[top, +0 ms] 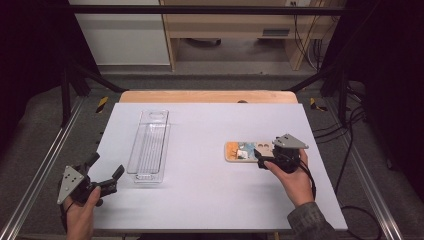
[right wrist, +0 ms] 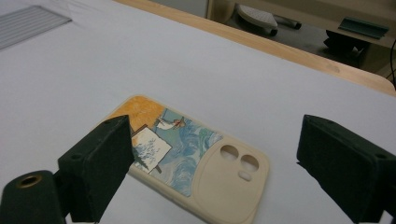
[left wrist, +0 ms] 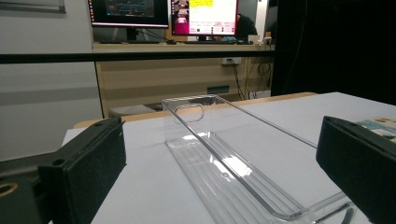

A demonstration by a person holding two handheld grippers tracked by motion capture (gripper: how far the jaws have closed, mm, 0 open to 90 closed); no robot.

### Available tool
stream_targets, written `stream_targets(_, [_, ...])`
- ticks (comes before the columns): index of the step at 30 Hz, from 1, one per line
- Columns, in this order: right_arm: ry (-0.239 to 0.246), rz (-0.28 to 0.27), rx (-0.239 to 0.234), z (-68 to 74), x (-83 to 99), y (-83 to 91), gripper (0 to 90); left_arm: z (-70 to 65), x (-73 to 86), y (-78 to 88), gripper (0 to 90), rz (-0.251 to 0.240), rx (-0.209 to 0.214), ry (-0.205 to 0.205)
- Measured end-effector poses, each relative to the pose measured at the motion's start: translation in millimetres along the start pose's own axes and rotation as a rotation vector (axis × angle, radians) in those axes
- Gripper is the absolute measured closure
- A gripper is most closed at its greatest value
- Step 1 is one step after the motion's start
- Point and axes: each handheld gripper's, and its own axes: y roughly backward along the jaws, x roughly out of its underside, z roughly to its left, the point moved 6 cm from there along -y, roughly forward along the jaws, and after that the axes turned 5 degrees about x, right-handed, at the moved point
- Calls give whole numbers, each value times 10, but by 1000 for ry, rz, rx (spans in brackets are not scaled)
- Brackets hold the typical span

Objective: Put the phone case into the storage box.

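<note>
The phone case (right wrist: pixel 187 158), flat on the surface (top: pixel 210 190), is being approached by the right gripper (right wrist: pixel 210 168), fingers released and empty, as are the left gripper (left wrist: pixel 219 177)'s; lowering astride it is judged next.

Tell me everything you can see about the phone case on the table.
The phone case lies flat on the white table, right of the middle, printed side up. Its picture shows blue swirls, an orange corner and a small figure at an easel. The camera end is plain cream with two round holes and a smaller oval one. It looks like soft matte plastic, with rounded corners. The right gripper hangs at this end, jaws open and not touching it.
</note>
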Motion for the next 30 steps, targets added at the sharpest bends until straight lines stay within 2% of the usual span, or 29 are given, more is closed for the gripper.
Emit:
stream_targets(1, [-4,10,-1,-12,-17,-23,161,0,-1,0,16,-1,1,1])
stream_targets(2, [1,41,-7,-50,-38,-65,252,0,-1,-1,16,-2,1,2])
stream_targets(3, [1,41,-7,-50,-38,-65,252,2,-1,-2,16,-2,1,3])
stream_targets(5, [-21,62,-18,-92,-62,-127,338,7,-2,-3,17,-3,1,5])
stream_targets(6, [-21,62,-18,-92,-62,-127,338,9,0,-5,17,-3,1,6])
stream_targets(9, [-16,76,-20,-120,-90,-186,451,3,5,-8,18,-2,3,9])
stream_targets(12, [-16,93,-31,-141,-106,-256,615,-6,1,-7,17,-2,4,5])
stream_targets(17, [-20,127,-29,-168,-87,-419,772,9,-5,-8,22,-6,0,0])
stream_targets(20, [-8,134,-31,-159,-79,-467,810,12,1,-11,22,-5,-1,4])
stream_targets(23, [-16,150,-23,-152,-33,-585,880,6,1,-19,22,-3,3,-2])
stream_targets(26, [-20,158,-21,-145,-10,-639,898,1,0,-23,21,-3,4,-4])
stream_targets(30, [-36,194,-16,-90,63,-799,900,-8,-3,-23,22,-3,7,-8])
